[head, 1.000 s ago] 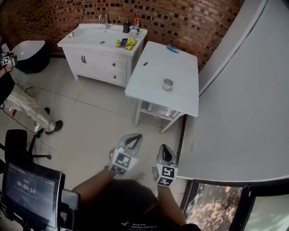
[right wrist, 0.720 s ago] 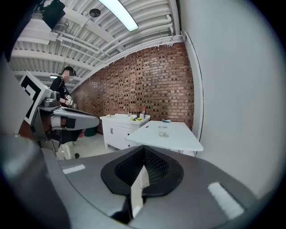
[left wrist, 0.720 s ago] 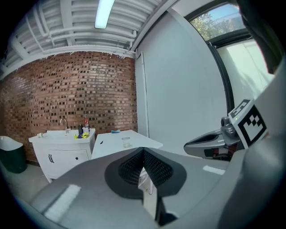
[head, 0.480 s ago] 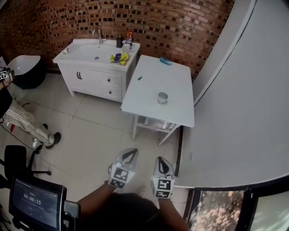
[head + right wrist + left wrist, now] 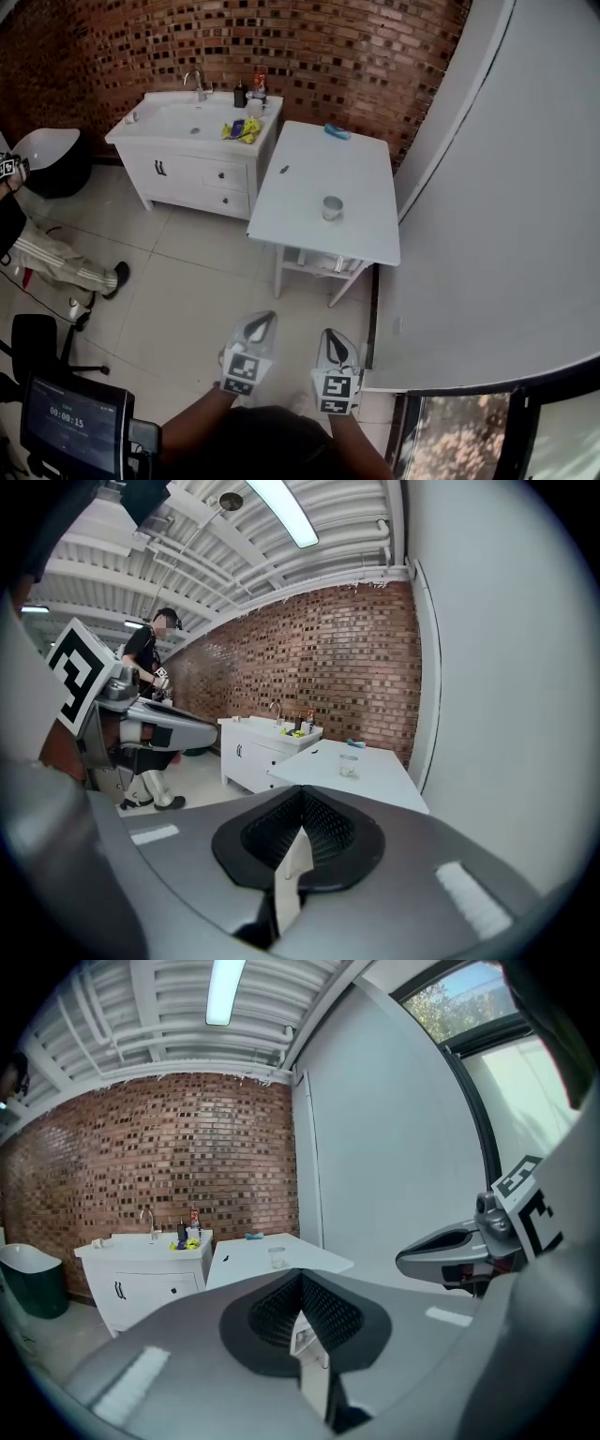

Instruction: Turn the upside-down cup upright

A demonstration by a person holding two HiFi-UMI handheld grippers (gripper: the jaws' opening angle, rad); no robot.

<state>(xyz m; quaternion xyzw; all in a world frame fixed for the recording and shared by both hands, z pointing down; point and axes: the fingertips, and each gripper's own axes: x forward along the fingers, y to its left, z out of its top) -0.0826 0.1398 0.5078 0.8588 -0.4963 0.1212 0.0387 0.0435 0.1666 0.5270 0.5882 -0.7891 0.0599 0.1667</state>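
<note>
I hold two grippers low in front of me, side by side and near each other, both pointing ahead and slightly down. My left gripper (image 5: 261, 322) has its jaws pressed together with nothing between them; its own view shows the ribbed black pads (image 5: 281, 1309) meeting in a closed wedge. My right gripper (image 5: 336, 337) is the same: jaws pressed together, nothing pinched. Neither touches anything. Each gripper shows at the edge of the other's view, the right (image 5: 452, 1254) off to that side of the left, the left (image 5: 155, 726) likewise.

Below the grippers is pale tiled floor (image 5: 197, 281). Well ahead of both stands a white table (image 5: 298, 192). The cup (image 5: 332, 207) sits on it, towards the near half, alone on bare tabletop and far from both grippers. It is small, pale and see-through; from here I cannot tell which end is up. In the gripper views it shows as a tiny glass shape just above the closed jaws (image 5: 276, 1257) (image 5: 349, 764).

Past the cup, a blue item (image 5: 337, 132) lies at the far edge of the table. Left of the table is a white sink cabinet (image 5: 192, 164), with a brick wall (image 5: 328, 52) behind both. A person (image 5: 148, 672) stands far to my left.
</note>
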